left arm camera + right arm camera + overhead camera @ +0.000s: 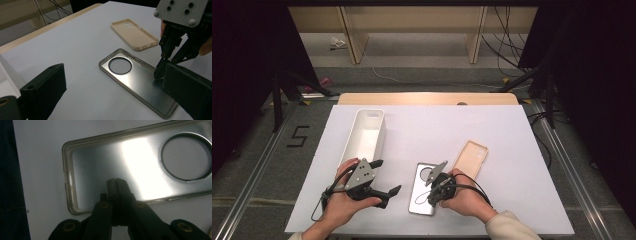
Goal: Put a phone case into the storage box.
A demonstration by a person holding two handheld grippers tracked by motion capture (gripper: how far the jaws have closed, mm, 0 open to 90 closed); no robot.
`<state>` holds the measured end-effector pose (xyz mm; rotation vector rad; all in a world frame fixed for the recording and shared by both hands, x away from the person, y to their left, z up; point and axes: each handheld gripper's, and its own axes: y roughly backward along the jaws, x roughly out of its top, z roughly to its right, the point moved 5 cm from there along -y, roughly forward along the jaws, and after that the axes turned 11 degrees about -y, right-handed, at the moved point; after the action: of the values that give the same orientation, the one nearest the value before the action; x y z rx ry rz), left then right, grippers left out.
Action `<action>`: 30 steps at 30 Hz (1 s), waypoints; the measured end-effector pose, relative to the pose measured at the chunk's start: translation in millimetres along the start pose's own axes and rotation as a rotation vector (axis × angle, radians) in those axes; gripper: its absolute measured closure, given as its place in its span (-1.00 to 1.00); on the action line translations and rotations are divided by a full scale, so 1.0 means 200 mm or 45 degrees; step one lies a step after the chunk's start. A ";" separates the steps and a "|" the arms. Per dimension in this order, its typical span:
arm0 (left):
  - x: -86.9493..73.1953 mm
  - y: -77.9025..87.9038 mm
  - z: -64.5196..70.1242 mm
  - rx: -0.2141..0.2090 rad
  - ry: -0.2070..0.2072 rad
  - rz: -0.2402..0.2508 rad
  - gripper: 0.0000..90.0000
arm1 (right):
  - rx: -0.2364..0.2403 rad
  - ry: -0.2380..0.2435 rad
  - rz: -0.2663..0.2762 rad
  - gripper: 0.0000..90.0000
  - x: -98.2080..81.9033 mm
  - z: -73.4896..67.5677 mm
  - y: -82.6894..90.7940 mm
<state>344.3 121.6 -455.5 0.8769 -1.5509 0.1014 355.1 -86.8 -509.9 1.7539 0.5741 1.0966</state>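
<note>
Silvery and glossy, the metal-look phone case [423, 189] lies open side up on the white table top [512, 165], near the front edge, its round camera cutout [120, 66] toward the far end. My right gripper [432, 196] hangs right over it with its jaws pressed together, nothing between them; in the right gripper view the closed tips [116, 185] sit above the case's inner face, close to its long rim, and I can't tell whether they actually touch the surface. From the left gripper view the same tips come down at the near end of the case. Just beyond, to the right, a beige phone case [471, 159] lies also open side up, apart from the silver one. My left gripper [384, 180] rests to the left, its jaws spread wide and empty, pointing toward the silver case. Behind it stands a long white bin [354, 135], running away from me along the table's left side.
</note>
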 end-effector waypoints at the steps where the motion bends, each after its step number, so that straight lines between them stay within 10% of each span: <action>1: 0.00 0.00 0.00 -0.001 0.000 0.000 -0.91 | -0.005 -0.003 -0.001 1.00 -0.01 0.01 0.00; 17: 0.00 -0.01 0.02 -0.016 -0.038 -0.018 -0.84 | 0.014 -0.071 0.076 0.99 0.00 0.02 0.04; 30: 0.01 -0.06 0.14 -0.104 -0.167 -0.161 -0.57 | -0.087 -0.242 0.364 -0.14 -0.10 0.17 0.26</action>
<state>328.6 97.6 -463.5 0.9297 -1.6048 -0.1117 370.8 -140.8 -475.9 1.8932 0.1704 1.1115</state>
